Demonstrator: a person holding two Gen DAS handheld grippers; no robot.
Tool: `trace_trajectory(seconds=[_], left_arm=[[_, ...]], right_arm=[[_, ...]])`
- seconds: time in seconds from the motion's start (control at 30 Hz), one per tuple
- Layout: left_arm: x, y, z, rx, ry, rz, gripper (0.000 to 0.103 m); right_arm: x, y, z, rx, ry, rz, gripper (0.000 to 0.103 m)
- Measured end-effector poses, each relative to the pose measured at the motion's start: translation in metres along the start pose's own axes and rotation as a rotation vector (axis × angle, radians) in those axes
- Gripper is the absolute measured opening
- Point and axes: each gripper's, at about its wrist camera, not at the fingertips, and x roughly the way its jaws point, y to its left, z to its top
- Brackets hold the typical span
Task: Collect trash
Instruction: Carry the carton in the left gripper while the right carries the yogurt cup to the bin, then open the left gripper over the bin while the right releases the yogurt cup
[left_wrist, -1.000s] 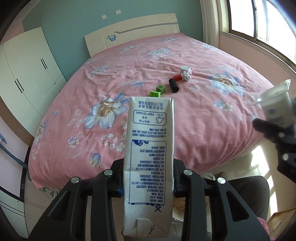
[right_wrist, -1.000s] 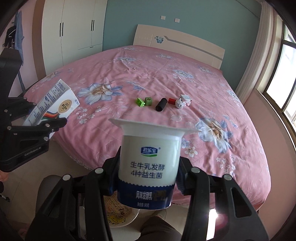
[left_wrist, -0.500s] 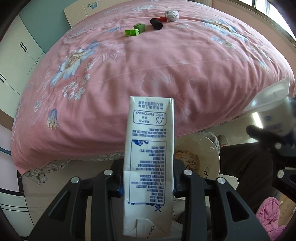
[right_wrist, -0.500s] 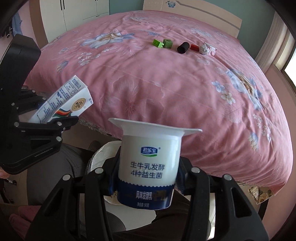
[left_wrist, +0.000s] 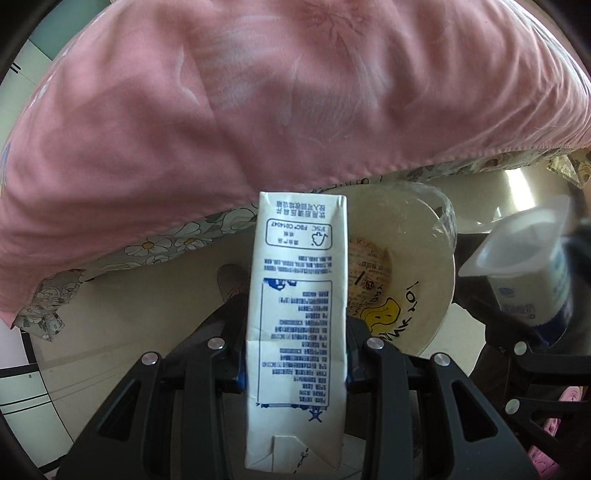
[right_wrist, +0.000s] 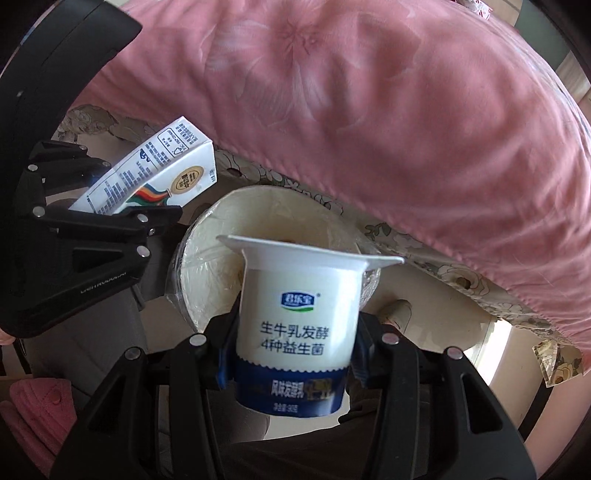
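Holding both pieces of trash above the bin, ready to drop.

My left gripper (left_wrist: 295, 369) is clamped on the milk carton (left_wrist: 297, 332), long axis pointing forward; my right gripper (right_wrist: 295, 354) pinches the yogurt cup (right_wrist: 299, 325) upright. Just beyond and below both sits the lined trash bin (right_wrist: 207, 258), its mouth nearer under the cup, I judge. Farther off hangs the bed's pink cover (left_wrist: 258, 110).

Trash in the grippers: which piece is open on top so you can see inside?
The yogurt cup, held by the right hand-held gripper. Its lid is off and its white inside shows. The milk carton in the left hand-held gripper is a closed box.
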Motion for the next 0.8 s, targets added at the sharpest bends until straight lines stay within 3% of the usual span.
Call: trace_trajectory(seconds=[0.4,0.8], left_arm=[[0.087,0.009,0.008,-0.116,0.185,-0.199,0.038],[0.15,0.01,0.009,-0.22,0.264,-0.272,0.038]], right_arm=[[0.1,-0.004,-0.01,0.091,0.201,0.127,0.05],[0.168,-0.003,-0.006,0.134,0.326,0.175,0.05]])
